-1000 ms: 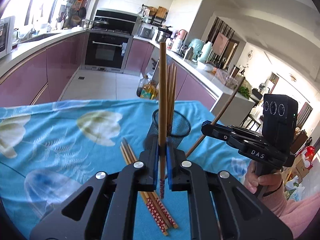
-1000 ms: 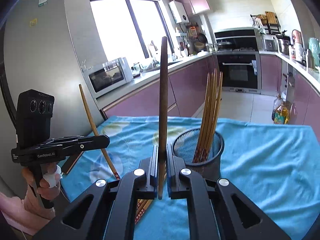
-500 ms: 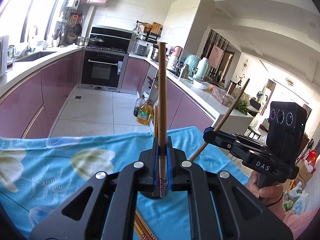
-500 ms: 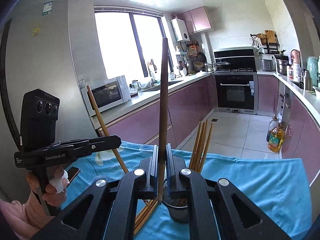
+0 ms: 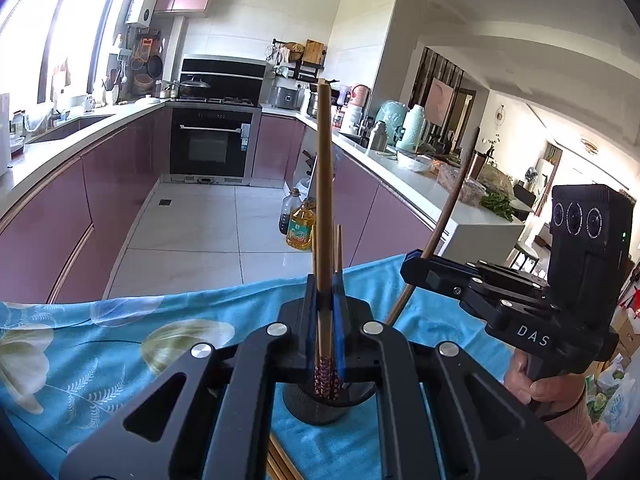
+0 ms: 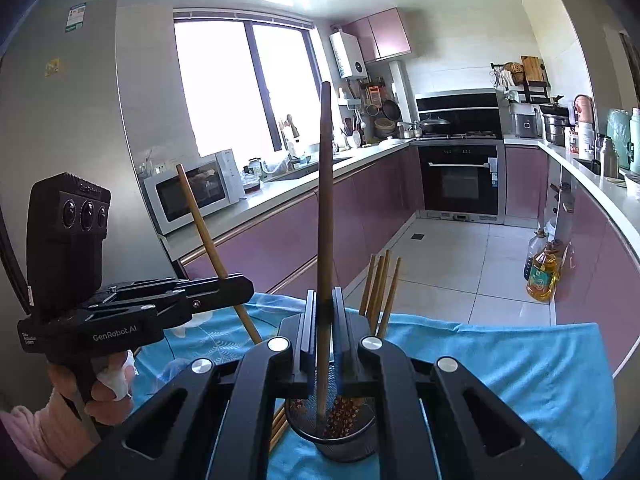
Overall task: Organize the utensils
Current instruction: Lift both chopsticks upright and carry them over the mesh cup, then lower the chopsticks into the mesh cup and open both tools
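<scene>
My left gripper (image 5: 325, 320) is shut on an upright wooden chopstick (image 5: 323, 184) with a red patterned end, held above the black mesh cup (image 5: 320, 410). My right gripper (image 6: 323, 328) is shut on a darker upright chopstick (image 6: 325, 200) whose lower tip hangs over the mesh cup (image 6: 344, 440). Several chopsticks (image 6: 380, 288) stand in the cup. Loose chopsticks (image 6: 278, 426) lie on the cloth beside the cup. Each gripper shows in the other's view, the right one (image 5: 416, 264) and the left one (image 6: 240, 288).
The table wears a blue flowered cloth (image 5: 120, 344) whose far edge drops to the kitchen floor. Oil bottles (image 6: 542, 272) stand on the floor by purple cabinets. A microwave (image 6: 192, 188) sits on the left counter.
Both grippers rose and tilted up with their chopsticks and moved over the mesh cup, which now sits low under the fingers. The loose chopsticks slid almost out of view.
</scene>
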Demonstrator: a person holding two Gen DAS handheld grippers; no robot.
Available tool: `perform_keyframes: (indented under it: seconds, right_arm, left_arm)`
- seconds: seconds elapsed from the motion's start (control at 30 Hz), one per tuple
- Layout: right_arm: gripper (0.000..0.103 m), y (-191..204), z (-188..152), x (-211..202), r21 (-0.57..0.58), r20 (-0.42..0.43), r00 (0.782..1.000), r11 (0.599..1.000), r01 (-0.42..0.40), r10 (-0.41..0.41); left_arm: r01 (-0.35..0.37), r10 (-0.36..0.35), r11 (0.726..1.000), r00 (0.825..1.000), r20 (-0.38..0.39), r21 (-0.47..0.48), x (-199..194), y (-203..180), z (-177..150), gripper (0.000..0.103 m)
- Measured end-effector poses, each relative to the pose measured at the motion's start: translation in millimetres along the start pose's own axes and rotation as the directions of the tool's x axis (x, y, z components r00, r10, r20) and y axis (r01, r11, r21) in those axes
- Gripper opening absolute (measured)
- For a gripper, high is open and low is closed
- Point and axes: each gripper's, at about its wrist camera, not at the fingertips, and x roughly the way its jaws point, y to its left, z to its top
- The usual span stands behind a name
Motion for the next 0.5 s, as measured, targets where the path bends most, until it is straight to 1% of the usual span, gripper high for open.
perform_keyframes:
  seconds: [0.2,0.33,0.5]
  right_arm:
    - [0.006,-8.3,-9.5,18.0,0.014,-0.095,0.995,1.000,0.007,-0.005]
    - [0.006,-13.7,-17.4,32.5,0.019,-0.174,0.985,1.000,0.011,-0.007]
    - [0.007,-19.4,-25.8,49.5,0.046,-0.232,0.973,0.999,0.020,-0.009]
  left_arm:
    - [-0.016,0.019,0.999,0.996,-0.091,0.032,31.7,-2.5,-14.6,0.008]
    - [-0.015,0.023,0.998,0.988,-0.155,0.054,49.0,-1.4,-26.1,0.008]
    - [-0.016,0.028,0.998,0.976,-0.215,0.058,70.2,3.0,-35.8,0.008]
